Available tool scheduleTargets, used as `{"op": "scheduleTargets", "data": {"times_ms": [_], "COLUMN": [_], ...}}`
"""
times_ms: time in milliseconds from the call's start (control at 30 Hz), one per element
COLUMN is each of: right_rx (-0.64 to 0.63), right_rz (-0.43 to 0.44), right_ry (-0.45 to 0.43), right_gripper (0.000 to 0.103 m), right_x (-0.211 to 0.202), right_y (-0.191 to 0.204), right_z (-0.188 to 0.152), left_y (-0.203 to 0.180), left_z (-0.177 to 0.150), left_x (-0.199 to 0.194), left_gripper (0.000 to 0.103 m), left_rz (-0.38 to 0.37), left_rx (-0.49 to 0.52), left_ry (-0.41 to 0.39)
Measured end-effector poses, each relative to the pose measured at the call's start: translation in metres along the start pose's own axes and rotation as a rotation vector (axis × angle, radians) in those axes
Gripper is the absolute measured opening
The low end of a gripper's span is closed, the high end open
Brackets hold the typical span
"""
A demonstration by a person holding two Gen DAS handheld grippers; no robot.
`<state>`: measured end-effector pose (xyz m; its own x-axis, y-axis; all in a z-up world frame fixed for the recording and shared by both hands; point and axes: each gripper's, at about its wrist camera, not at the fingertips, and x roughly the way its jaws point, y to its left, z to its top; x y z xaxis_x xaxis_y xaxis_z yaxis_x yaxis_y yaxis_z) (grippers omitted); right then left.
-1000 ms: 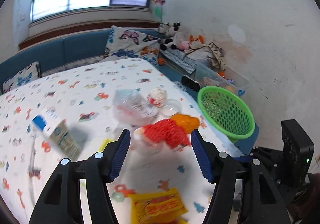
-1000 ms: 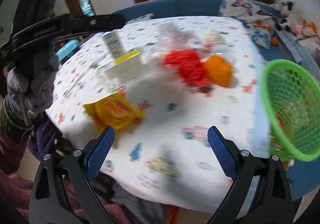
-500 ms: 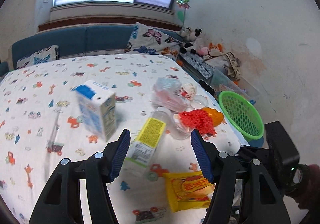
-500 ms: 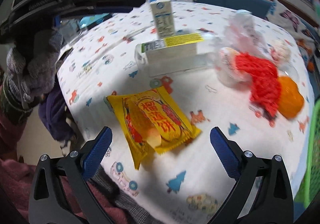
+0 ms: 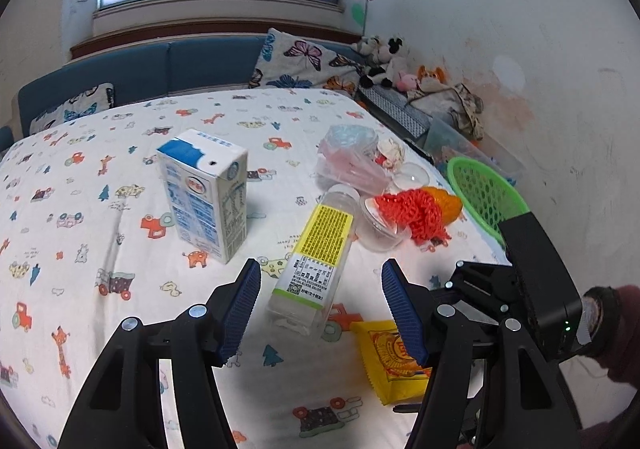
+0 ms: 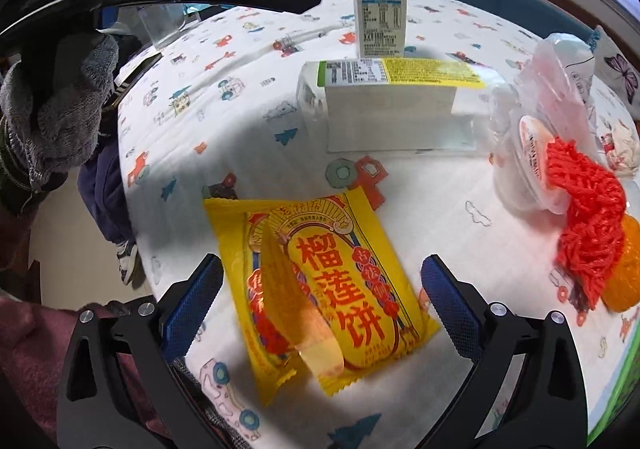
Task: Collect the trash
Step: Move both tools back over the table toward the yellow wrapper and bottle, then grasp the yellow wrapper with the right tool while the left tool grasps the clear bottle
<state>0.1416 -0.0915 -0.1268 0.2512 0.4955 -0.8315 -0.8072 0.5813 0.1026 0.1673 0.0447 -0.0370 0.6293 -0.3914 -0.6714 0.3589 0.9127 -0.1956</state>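
My left gripper is open above a clear bottle with a yellow label lying on the patterned tablecloth; its pads do not touch it. A blue and white milk carton stands upright to its left. My right gripper is open wide over a yellow snack wrapper near the table's front edge, pads apart from it. Behind the wrapper lie the bottle and the carton. A red net drapes over a clear plastic cup and an orange piece.
A green mesh basket sits past the table's right edge. A crumpled plastic bag and a crumpled paper wad lie behind the cup. A blue sofa with cushions and soft toys runs along the wall. A gloved hand holds the left gripper.
The left view has swung from the red net to the bottle and carton. The right gripper has rolled, moved away from the basket and come down over the yellow wrapper.
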Motion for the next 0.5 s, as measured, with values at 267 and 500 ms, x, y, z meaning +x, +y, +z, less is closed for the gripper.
{"op": "scheduleTargets", "data": {"times_ms": [267, 500], "right_rx": [-0.029, 0.02], "right_rz": [-0.062, -0.048], "right_ry": [0.002, -0.018], "right_gripper": [0.077, 0.063], "right_x": [-0.004, -0.016], "right_y": [0.002, -0.002], "right_z": [-0.004, -0.013], "left_y": [-0.006, -0.014], "left_z": [0.007, 0.014], "left_x": [0.025, 0.052], "left_gripper": [0.061, 0.061], "left_rz": [-0.01, -0.001], "left_rx": [0.037, 0.078], "left_ry": [0.048, 0.093]}}
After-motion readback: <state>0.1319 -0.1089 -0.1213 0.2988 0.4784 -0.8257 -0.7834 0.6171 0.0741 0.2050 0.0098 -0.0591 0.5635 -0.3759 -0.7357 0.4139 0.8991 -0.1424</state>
